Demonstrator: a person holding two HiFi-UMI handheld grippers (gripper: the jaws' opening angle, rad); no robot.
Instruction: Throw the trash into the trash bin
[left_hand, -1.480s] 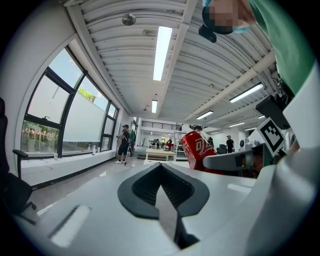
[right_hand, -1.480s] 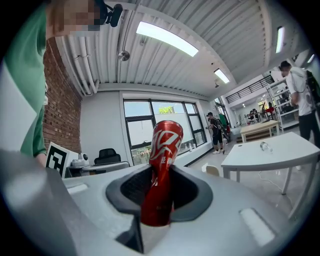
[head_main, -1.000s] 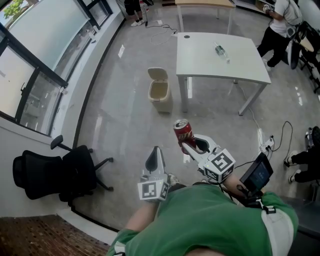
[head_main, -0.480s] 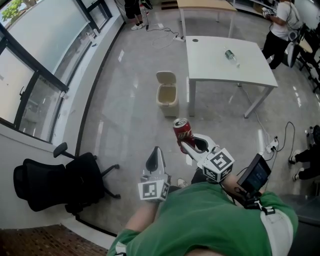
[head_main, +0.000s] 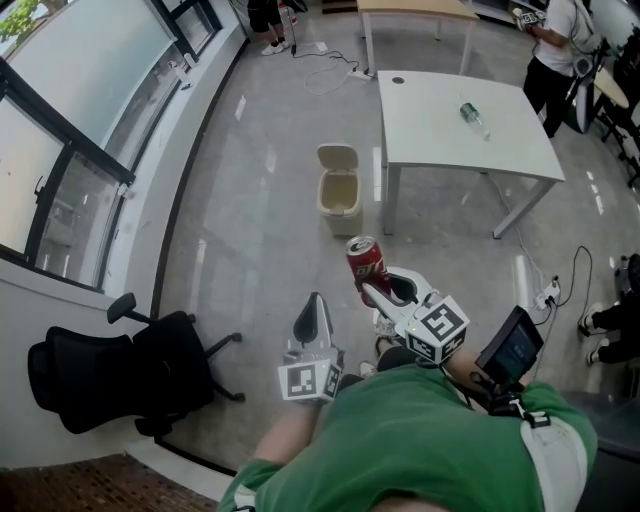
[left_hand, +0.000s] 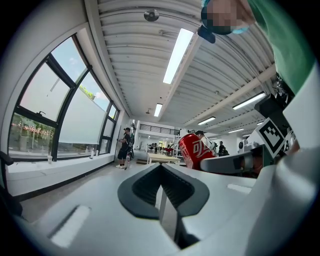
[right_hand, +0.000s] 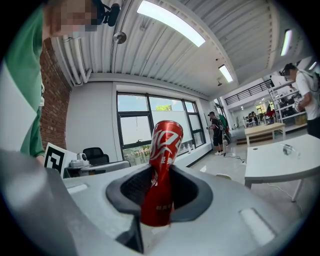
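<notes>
White table (head_main: 430, 135), black chair (head_main: 120, 375), seemingly polished floor (head_main: 260, 230).

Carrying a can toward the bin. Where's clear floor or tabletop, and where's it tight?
Bare floor runs from the window wall to the trash bin, and between the bin and the can. The white table is bare left of its bottle. Crowded: power strip right of the table, office chair by the window wall.

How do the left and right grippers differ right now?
The left gripper has its jaws together with nothing between them; the right gripper is shut on a red metal drink can. The right gripper reaches further forward than the left gripper. Both point roughly toward the open beige plastic bin.
</notes>
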